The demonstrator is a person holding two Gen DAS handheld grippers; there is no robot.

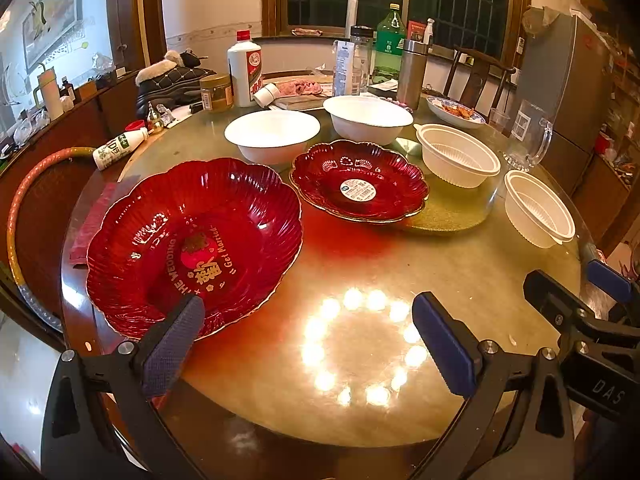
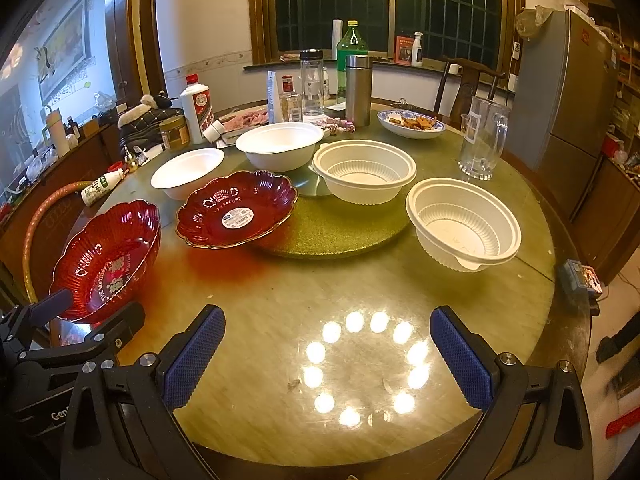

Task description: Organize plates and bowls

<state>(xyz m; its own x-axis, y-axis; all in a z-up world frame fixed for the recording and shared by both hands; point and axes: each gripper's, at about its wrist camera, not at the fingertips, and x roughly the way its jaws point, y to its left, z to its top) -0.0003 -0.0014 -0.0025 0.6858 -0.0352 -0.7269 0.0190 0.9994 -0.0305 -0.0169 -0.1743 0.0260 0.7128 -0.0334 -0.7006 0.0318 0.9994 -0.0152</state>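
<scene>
A large red plate (image 1: pixel 192 248) lies at the table's near left; it also shows in the right wrist view (image 2: pixel 106 258). A smaller red plate (image 1: pixel 360 180) (image 2: pixel 238 210) rests partly on the turntable. Two smooth white bowls (image 1: pixel 272 136) (image 1: pixel 368 118) stand behind them. Two ribbed white plastic bowls (image 1: pixel 460 154) (image 1: pixel 538 210) stand at the right. My left gripper (image 1: pixel 308 334) is open, its left finger over the large plate's near rim. My right gripper (image 2: pixel 328 360) is open and empty above bare table.
A round glass-topped table (image 2: pixel 280 304) with a green turntable (image 2: pixel 340 232). Bottles, jars and a steel flask (image 2: pixel 358 90) crowd the back. A dish of food (image 2: pixel 412 126) and a glass jug (image 2: pixel 482 140) stand at the back right. A chair back is at the left.
</scene>
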